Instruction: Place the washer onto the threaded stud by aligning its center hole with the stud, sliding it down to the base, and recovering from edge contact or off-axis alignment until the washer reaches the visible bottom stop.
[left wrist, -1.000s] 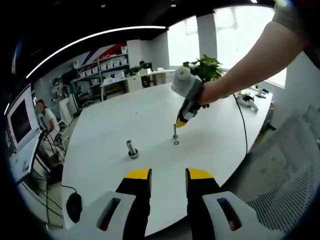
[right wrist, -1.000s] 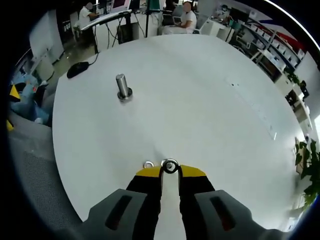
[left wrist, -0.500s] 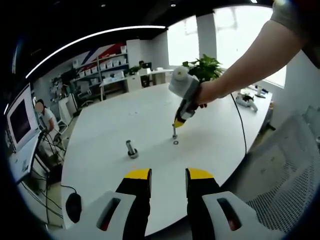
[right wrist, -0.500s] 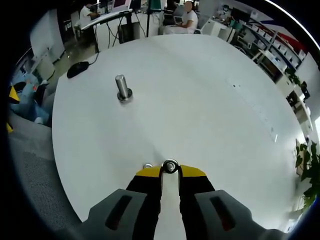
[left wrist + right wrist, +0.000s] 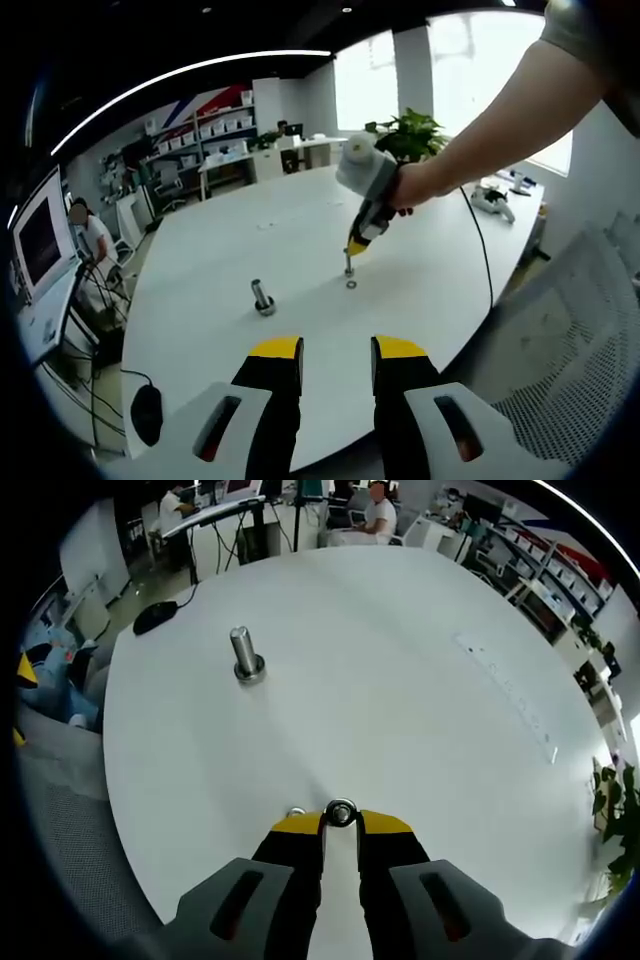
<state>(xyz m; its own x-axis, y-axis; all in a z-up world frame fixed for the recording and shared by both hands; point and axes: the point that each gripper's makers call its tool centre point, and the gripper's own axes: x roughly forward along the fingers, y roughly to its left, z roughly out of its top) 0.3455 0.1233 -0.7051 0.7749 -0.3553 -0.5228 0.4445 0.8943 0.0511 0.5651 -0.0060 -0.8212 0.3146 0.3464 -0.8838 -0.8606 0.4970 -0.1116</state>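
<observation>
Gripping a washer point(image 5: 340, 813) at their yellow tips, the jaws of the right gripper point(image 5: 340, 823) are closed on it just above the white worktop point(image 5: 420, 700). A second washer point(image 5: 296, 811) lies flat on the worktop just beside the tips. The threaded stud point(image 5: 243, 655) stands upright on its base well apart from the held washer, nearer a black mouse point(image 5: 157, 618) by the worktop's edge. From the left gripper view, a hand point(image 5: 415, 188) holds the right gripper tilted down over the worktop, with the stud point(image 5: 261, 297) off to one side. The left gripper point(image 5: 337, 350) hangs off the worktop's edge, jaws parted and holding nothing.
</observation>
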